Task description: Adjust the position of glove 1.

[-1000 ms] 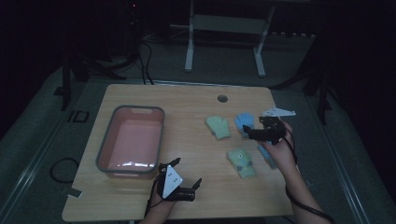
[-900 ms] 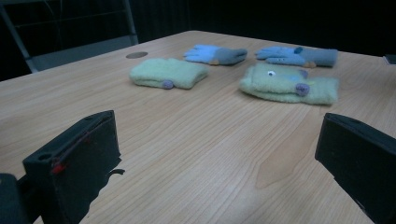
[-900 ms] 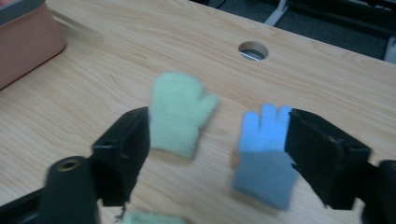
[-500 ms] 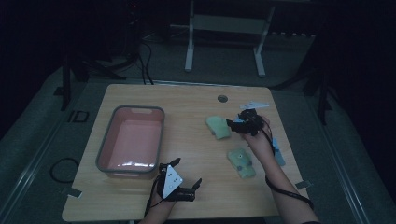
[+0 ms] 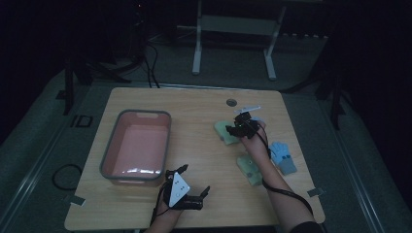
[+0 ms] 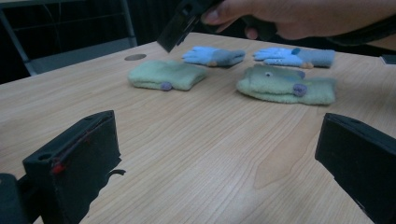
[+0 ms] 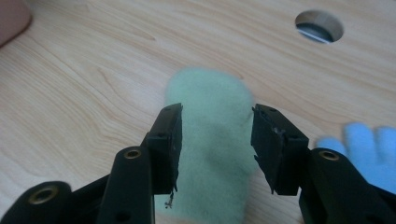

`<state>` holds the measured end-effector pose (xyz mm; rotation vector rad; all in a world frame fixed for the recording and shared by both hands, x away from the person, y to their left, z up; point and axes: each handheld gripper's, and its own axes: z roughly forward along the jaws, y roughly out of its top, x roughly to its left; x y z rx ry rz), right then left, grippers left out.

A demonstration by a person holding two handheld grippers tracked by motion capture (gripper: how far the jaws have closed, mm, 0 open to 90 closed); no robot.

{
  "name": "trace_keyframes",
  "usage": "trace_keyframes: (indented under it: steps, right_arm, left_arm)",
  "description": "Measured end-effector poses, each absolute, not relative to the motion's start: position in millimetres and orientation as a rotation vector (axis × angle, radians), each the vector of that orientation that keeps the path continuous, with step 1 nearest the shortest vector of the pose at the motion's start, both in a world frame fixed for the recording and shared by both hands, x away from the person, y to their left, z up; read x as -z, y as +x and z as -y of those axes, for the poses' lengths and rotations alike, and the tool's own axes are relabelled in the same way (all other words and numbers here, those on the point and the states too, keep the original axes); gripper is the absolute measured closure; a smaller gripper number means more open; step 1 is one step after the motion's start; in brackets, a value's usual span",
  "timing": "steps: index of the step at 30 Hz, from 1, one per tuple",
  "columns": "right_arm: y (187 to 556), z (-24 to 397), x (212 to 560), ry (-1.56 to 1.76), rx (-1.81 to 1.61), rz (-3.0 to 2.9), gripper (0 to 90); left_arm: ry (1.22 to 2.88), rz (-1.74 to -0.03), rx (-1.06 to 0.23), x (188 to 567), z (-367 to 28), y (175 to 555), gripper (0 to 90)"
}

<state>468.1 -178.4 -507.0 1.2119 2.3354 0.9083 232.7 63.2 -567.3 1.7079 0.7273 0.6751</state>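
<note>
A light wooden table (image 5: 145,104) with rounded corners and a round cable hole (image 5: 231,102) near its far edge stands on grey flooring (image 5: 39,155). Beyond the table, a pale metal frame (image 5: 233,29) on two splayed feet rests on the floor; dark cables (image 5: 148,58) run beside it, and a cable loop (image 5: 65,175) lies at the left. The surrounding room is dark, lit mainly over the table.

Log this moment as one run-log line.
right gripper: closing astride far green mitten, not yet clamped | left gripper: open, idle at near edge | pink bin: empty
</note>
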Motion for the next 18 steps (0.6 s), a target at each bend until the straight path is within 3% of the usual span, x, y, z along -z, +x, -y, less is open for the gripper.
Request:
trace_keyframes:
  steps: [10,18]
  right_arm:
    - [481.9,168.9,535.2,1.205,-0.851,-2.383,54.1]
    - [481.6,166.8,541.7,1.209,-0.847,-2.386,78.0]
  left_arm:
    - [1.714,-0.722,-0.672,567.2,-62.9,232.8,0.1]
    - [1.72,-0.721,-0.675,567.1,-62.4,232.8,0.1]
